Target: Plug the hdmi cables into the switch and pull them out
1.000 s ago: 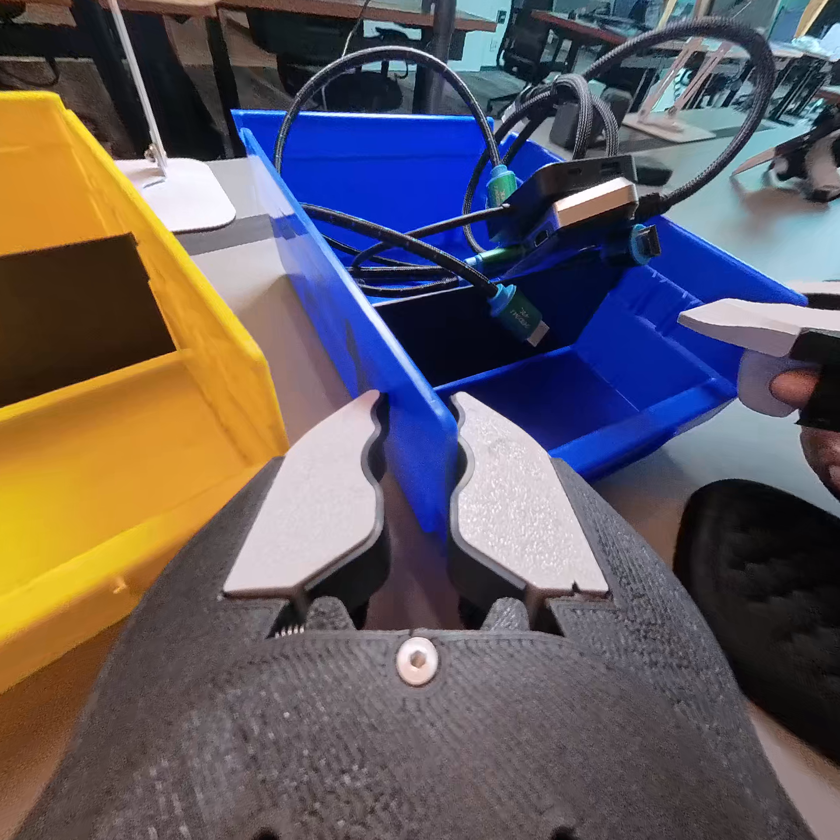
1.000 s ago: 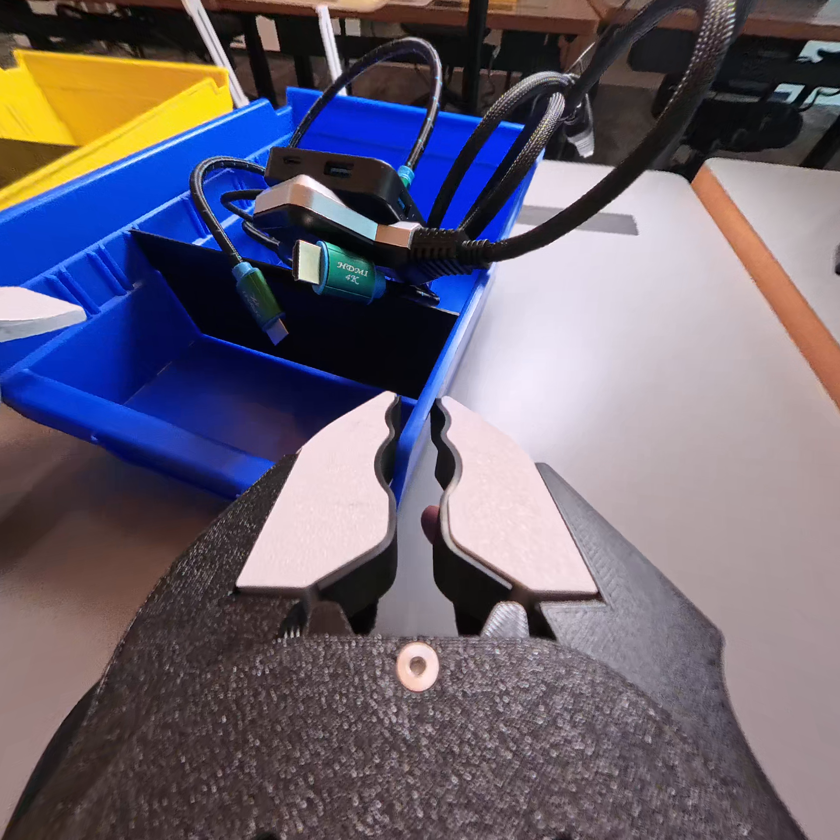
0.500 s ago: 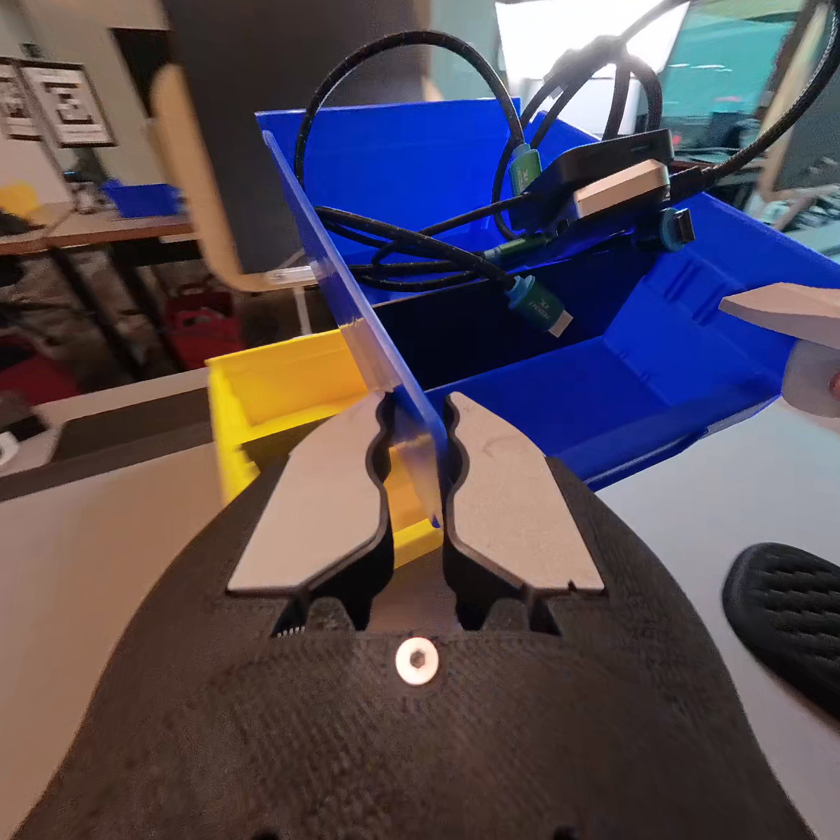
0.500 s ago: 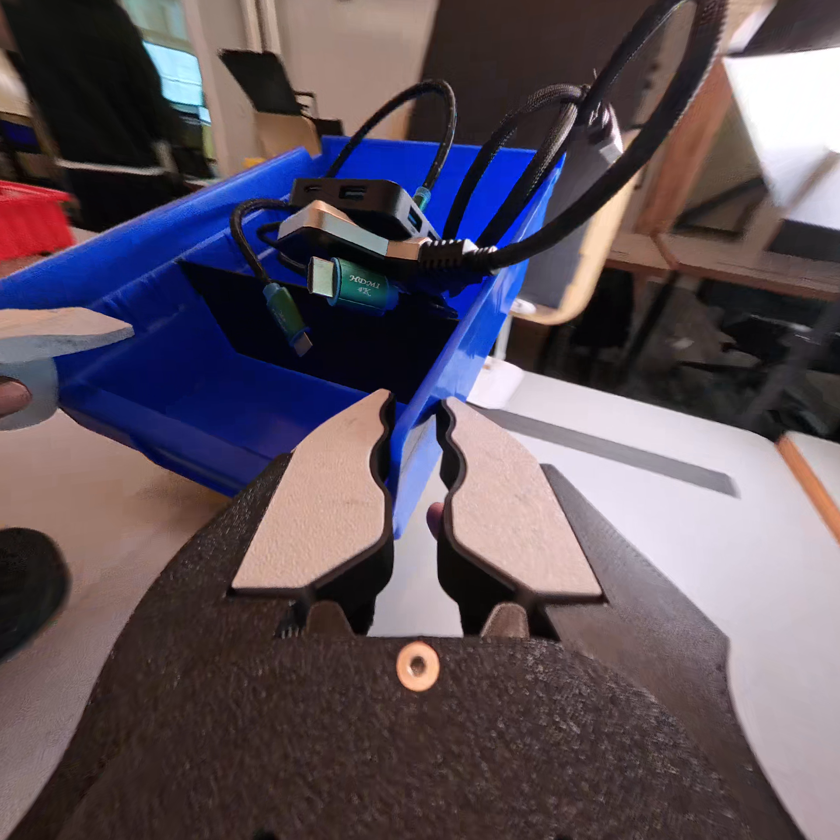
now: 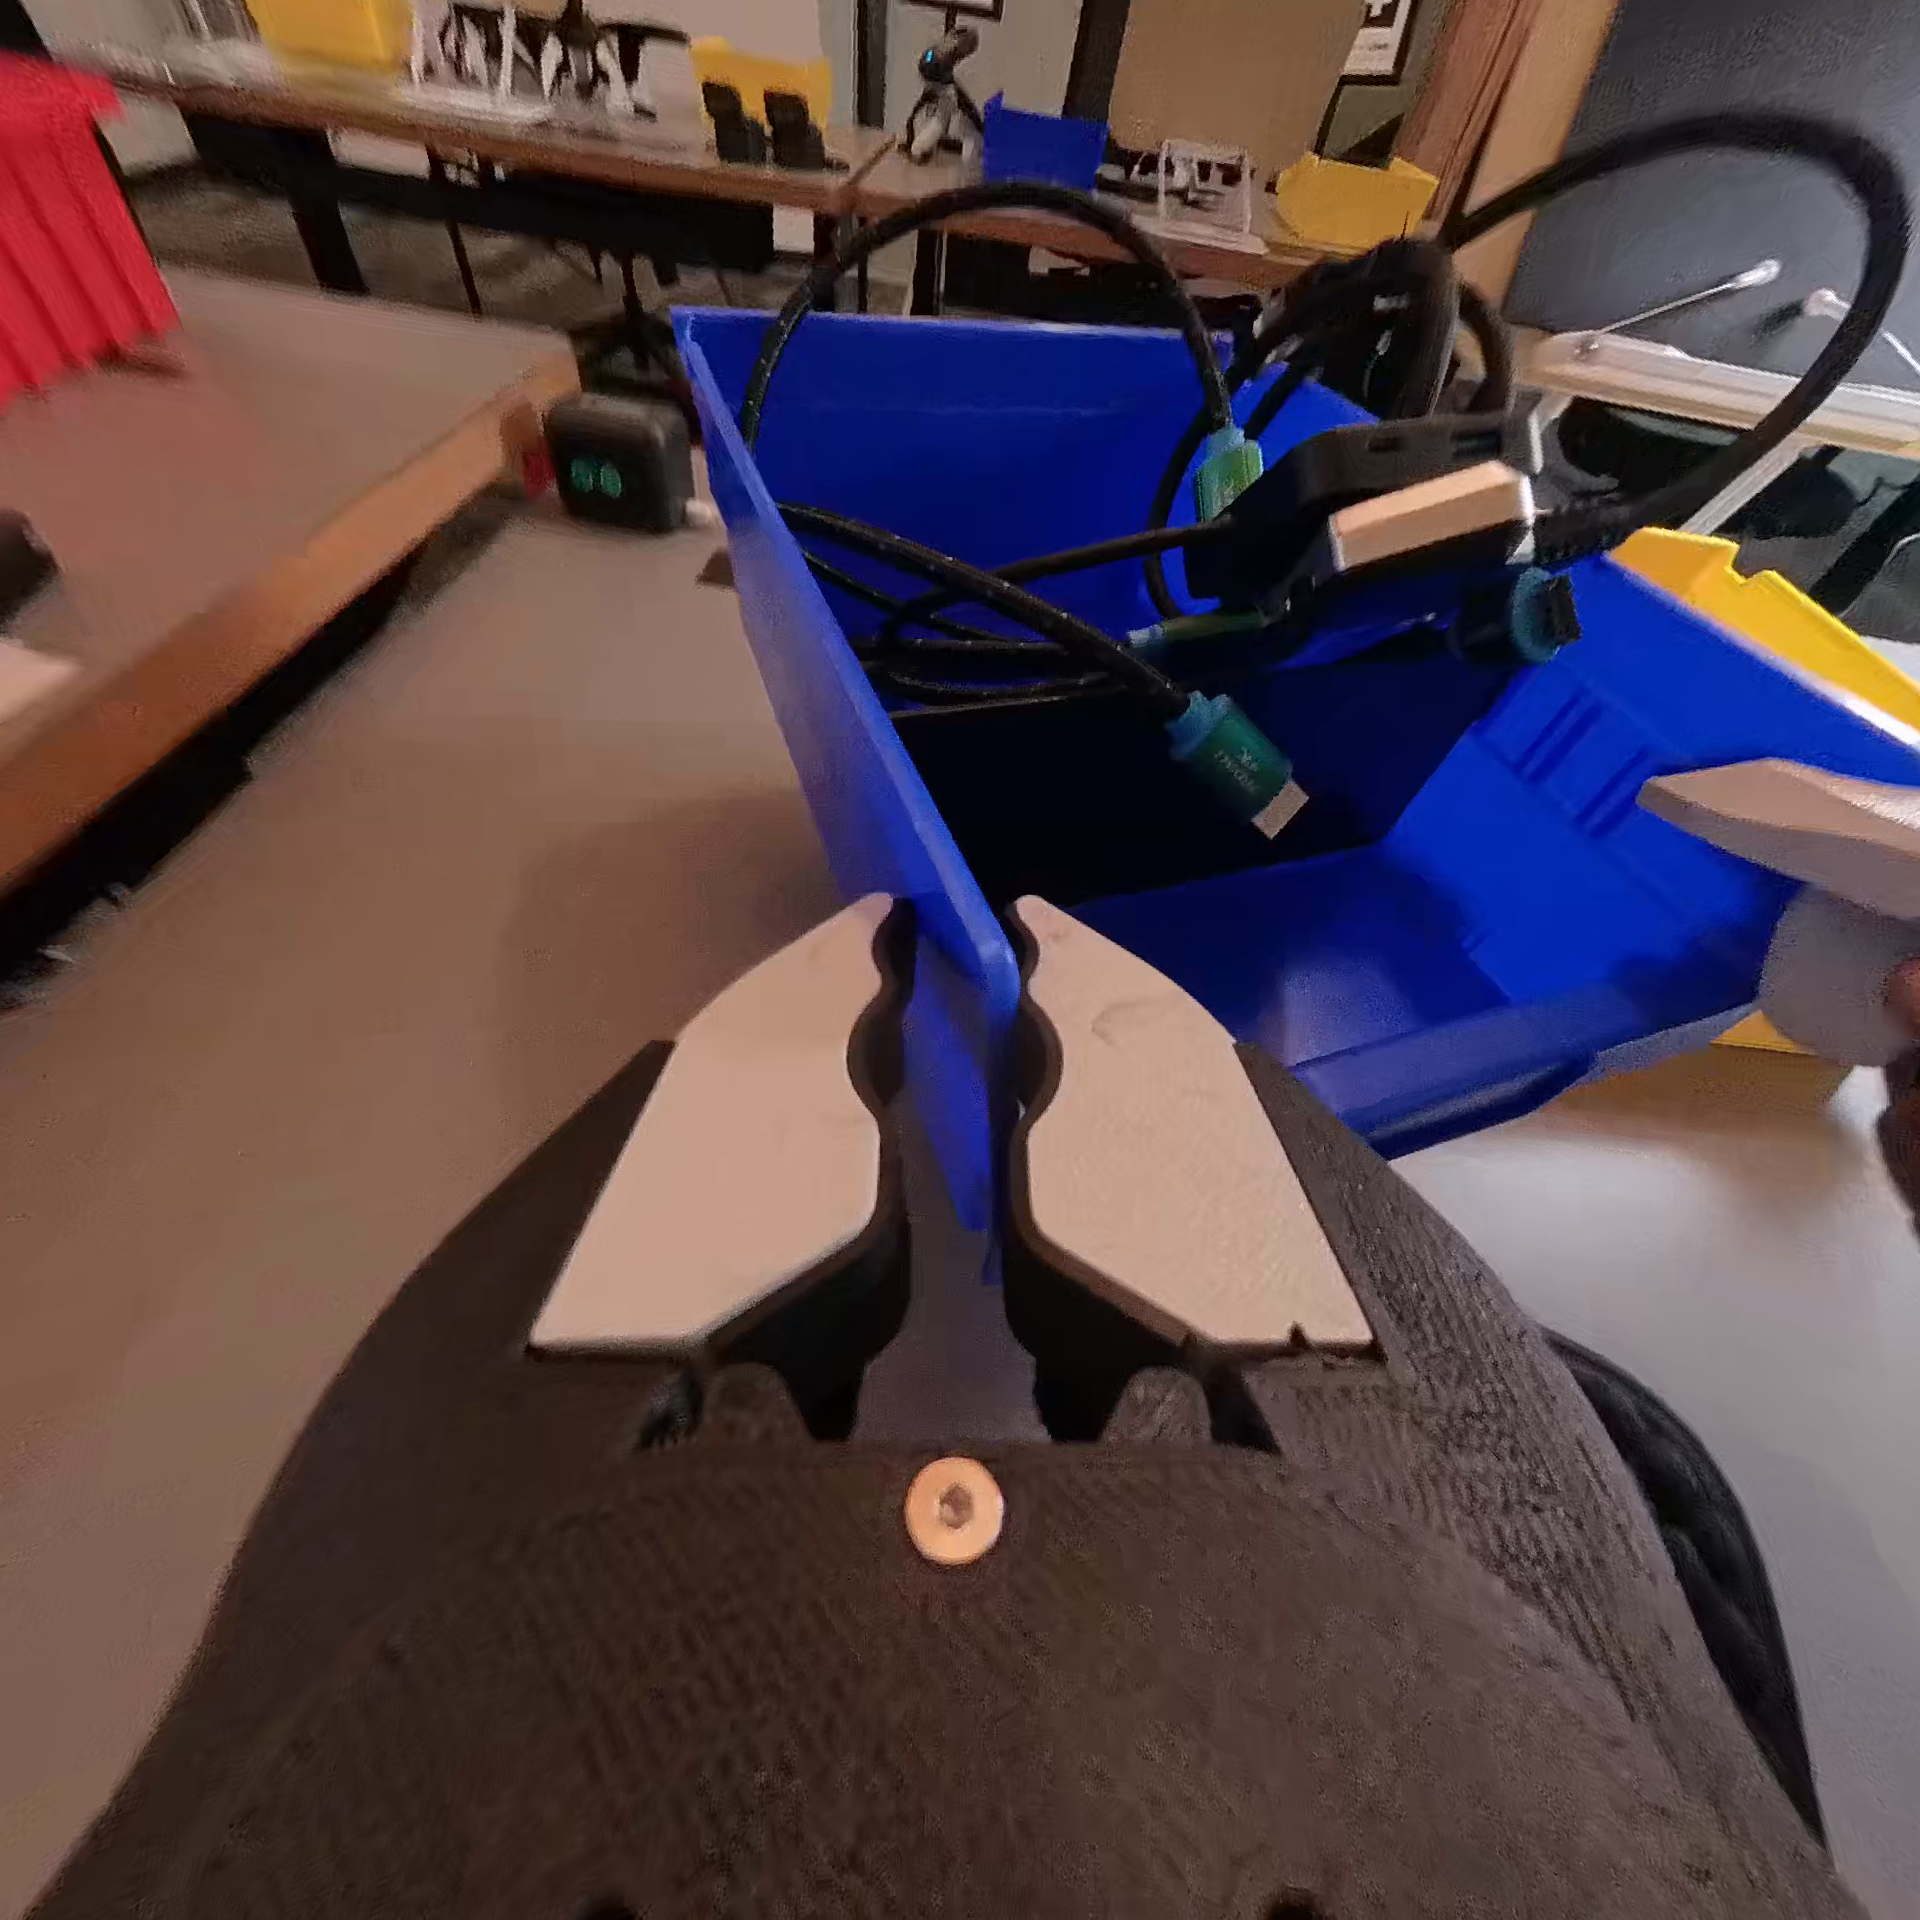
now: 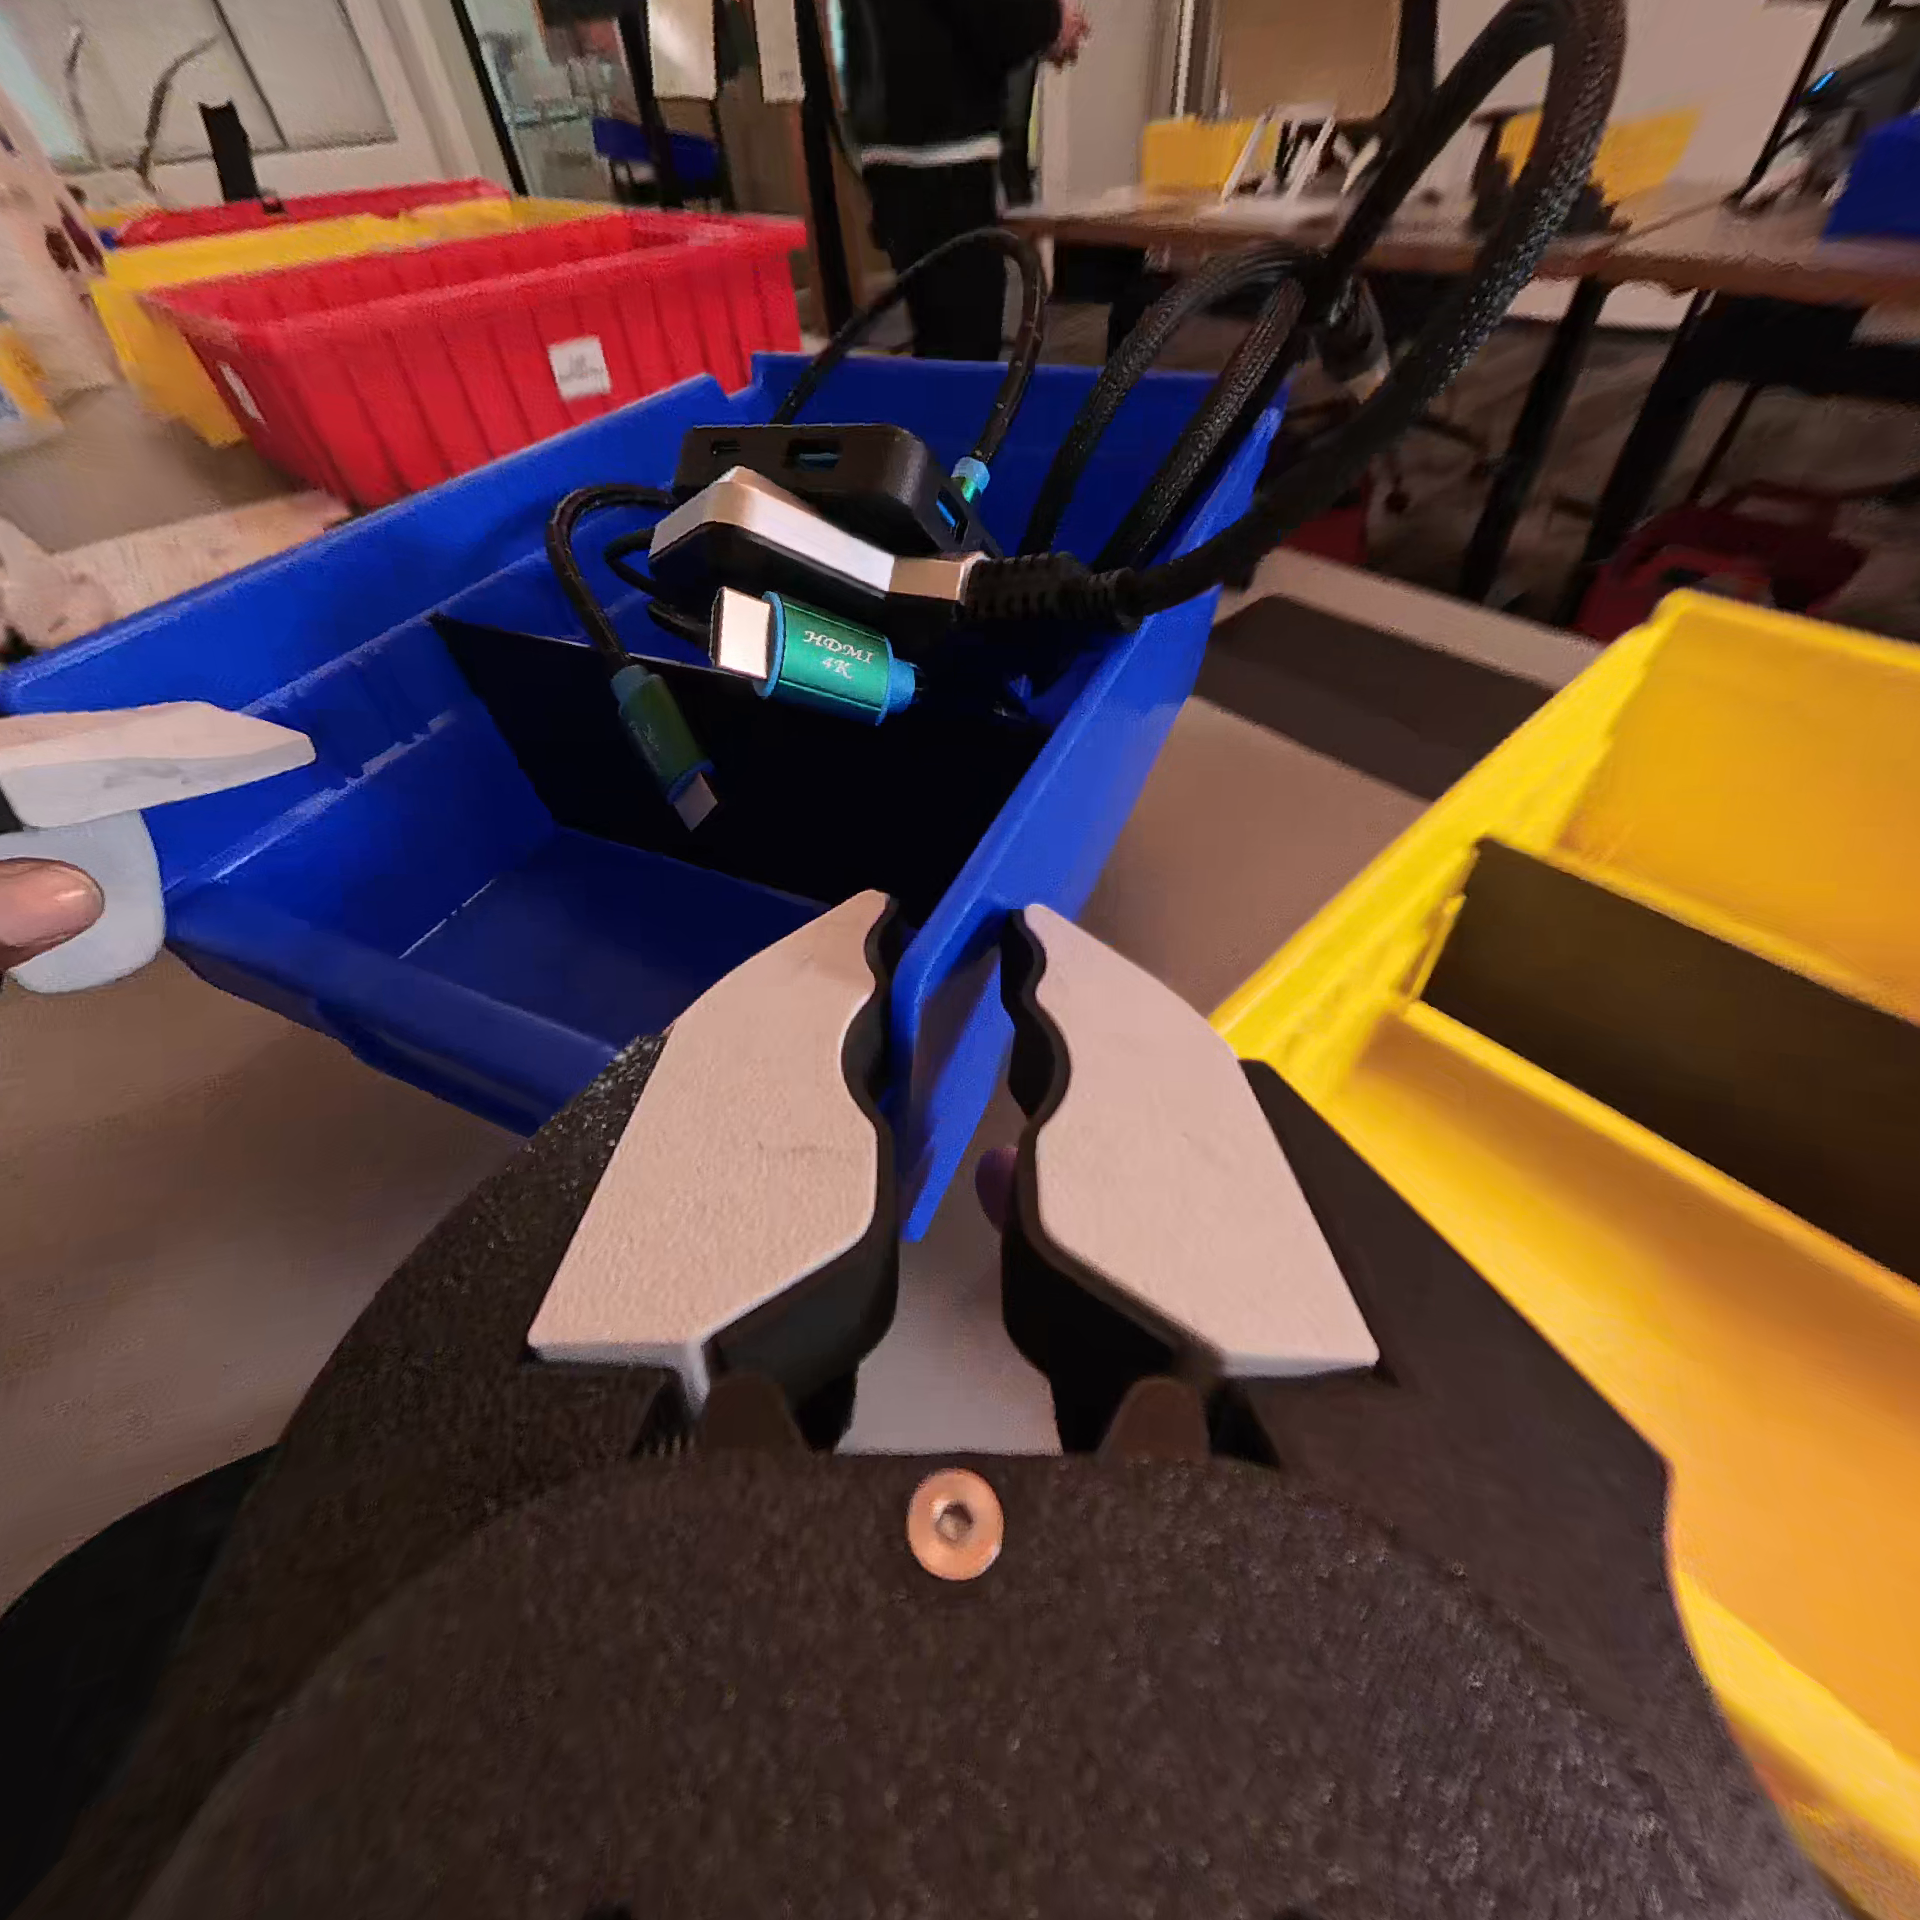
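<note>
**Both grippers clamp opposite side walls of the blue bin [image 5: 935, 436], apparently carrying it with its contents.**

The bin, held level between the two tools so nothing spills, is the largest item; a yellow bin [image 6: 1662, 935] sits just beside it. The left gripper [image 5: 956, 914] is nearly closed on the bin's left wall, the right gripper [image 6: 951, 920] likewise pinches the right wall, each pointing forward along its wall. Inside, behind a black divider, lie the switch [image 6: 790, 530], braided hdmi cables [image 5: 1018, 603] and a loose green plug [image 6: 831, 660], not yet inserted.
</note>
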Demonstrator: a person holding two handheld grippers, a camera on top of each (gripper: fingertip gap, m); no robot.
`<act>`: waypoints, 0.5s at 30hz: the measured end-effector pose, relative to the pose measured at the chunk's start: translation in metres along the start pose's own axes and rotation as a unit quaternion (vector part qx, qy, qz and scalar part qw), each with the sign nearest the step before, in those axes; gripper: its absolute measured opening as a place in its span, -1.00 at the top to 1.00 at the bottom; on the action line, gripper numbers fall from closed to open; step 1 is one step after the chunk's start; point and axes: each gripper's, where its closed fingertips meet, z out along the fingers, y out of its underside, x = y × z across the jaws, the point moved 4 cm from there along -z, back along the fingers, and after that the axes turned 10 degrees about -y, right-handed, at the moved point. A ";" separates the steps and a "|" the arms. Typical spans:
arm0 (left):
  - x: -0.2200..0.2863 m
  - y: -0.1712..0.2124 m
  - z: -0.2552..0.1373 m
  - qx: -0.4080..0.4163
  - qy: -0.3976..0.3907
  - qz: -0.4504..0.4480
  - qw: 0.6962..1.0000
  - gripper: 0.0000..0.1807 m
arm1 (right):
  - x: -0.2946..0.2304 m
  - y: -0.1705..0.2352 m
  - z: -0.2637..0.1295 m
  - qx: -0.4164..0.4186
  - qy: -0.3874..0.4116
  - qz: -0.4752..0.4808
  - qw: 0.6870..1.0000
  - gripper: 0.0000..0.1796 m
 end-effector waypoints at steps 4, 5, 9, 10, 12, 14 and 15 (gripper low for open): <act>-0.014 0.041 0.027 -0.031 0.020 -0.021 0.999 0.81 | 0.005 0.043 0.018 -0.029 -0.007 0.008 1.000 0.77; -0.012 0.045 0.031 -0.024 0.020 -0.016 0.999 0.81 | 0.007 0.047 0.017 -0.029 0.001 -0.005 1.000 0.77; 0.005 0.051 0.044 -0.020 0.045 0.018 0.999 0.79 | 0.020 0.055 0.001 -0.085 -0.041 -0.012 0.995 0.69; 0.011 0.055 0.046 -0.030 0.064 0.037 0.997 0.78 | 0.022 0.054 -0.009 -0.092 -0.068 -0.004 0.993 0.62; 0.020 0.054 0.045 -0.035 0.107 0.058 0.992 0.65 | 0.025 0.044 -0.038 -0.097 -0.116 0.001 0.988 0.57; 0.016 0.038 0.034 -0.015 0.109 0.067 0.992 0.54 | 0.038 0.034 -0.070 -0.109 -0.127 -0.033 0.985 0.54; 0.015 0.025 0.025 0.008 0.100 0.087 0.991 0.52 | 0.048 0.030 -0.083 -0.124 -0.120 -0.063 0.983 0.54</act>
